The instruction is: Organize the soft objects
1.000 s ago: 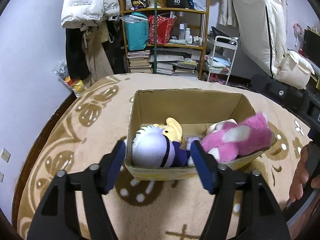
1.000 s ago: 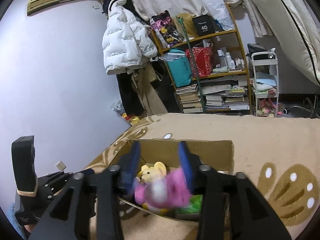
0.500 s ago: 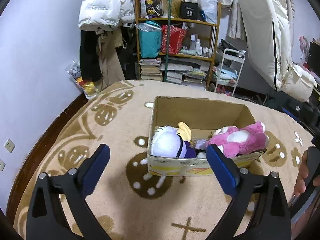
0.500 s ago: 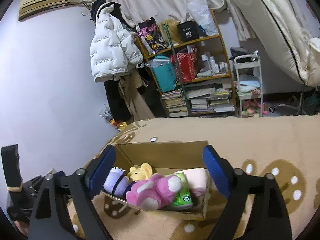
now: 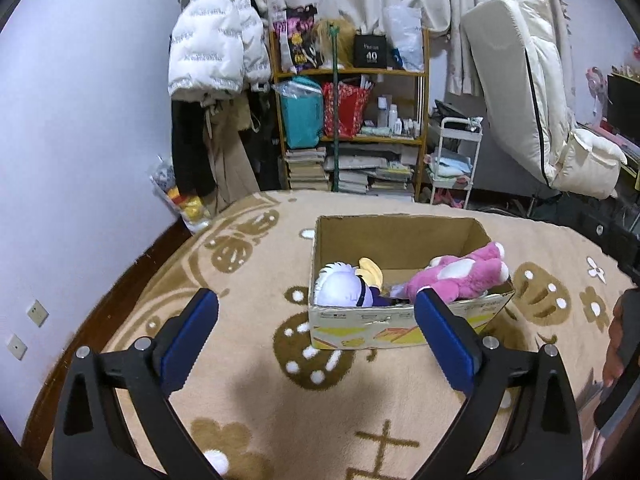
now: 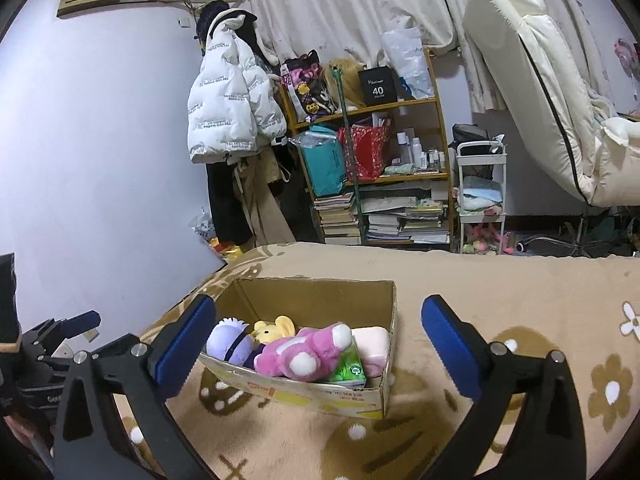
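Note:
A cardboard box (image 5: 360, 330) sits on the patterned beige carpet, holding a white-and-purple plush (image 5: 344, 290), a yellow plush (image 5: 370, 268) and a pink plush (image 5: 460, 278). My left gripper (image 5: 314, 304) hangs open in front of the box, with nothing between its blue pads. The right wrist view shows the same box (image 6: 320, 296) with the pink plush (image 6: 304, 354), a green tissue pack (image 6: 350, 370) and a pale pink soft item (image 6: 374, 346). My right gripper (image 6: 318, 308) is back from the box, its jaws opening and empty.
A cluttered bookshelf (image 5: 348, 128), a white trolley (image 5: 452, 168) and a folded mattress (image 5: 520, 92) stand beyond the carpet. A white puffer jacket (image 5: 216, 40) hangs on the left. A hand (image 5: 616, 344) shows at the right edge.
Both grippers opened wide and drew back and up from the box. The right one let go of the pink plush, which now lies in the box.

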{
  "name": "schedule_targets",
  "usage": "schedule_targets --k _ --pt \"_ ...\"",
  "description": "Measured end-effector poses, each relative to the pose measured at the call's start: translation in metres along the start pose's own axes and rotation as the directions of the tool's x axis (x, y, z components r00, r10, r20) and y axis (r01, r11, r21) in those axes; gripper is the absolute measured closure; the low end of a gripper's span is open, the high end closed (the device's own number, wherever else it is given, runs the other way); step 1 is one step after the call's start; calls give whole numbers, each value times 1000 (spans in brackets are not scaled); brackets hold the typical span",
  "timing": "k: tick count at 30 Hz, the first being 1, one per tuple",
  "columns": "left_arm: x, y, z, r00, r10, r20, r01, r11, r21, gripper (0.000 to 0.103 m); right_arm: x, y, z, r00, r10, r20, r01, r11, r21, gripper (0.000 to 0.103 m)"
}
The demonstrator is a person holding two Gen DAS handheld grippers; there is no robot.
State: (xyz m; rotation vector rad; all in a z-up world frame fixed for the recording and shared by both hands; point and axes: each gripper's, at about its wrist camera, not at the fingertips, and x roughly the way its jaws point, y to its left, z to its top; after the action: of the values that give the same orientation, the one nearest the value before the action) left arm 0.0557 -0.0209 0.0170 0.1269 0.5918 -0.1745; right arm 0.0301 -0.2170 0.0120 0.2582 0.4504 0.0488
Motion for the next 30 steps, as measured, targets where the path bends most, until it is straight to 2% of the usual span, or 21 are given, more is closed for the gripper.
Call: schedule_targets --k 6,12,18,30 --pt "-32 5 -6 995 48 84 -47 999 -8 5 -17 1 -2 1000 -28 14 28 999 -20 0" --pt "-42 6 -10 991 69 117 -68 998 -7 5 -25 1 -11 996 -89 24 90 994 -54 0" --pt "-33 4 -11 991 69 112 -70 998 -1 5 -30 2 -14 990 -129 50 133 988 -82 0" --pt "-8 -5 -10 995 62 78 -64 998 28 5 -21 -4 -18 988 -150 30 152 985 -79 0"
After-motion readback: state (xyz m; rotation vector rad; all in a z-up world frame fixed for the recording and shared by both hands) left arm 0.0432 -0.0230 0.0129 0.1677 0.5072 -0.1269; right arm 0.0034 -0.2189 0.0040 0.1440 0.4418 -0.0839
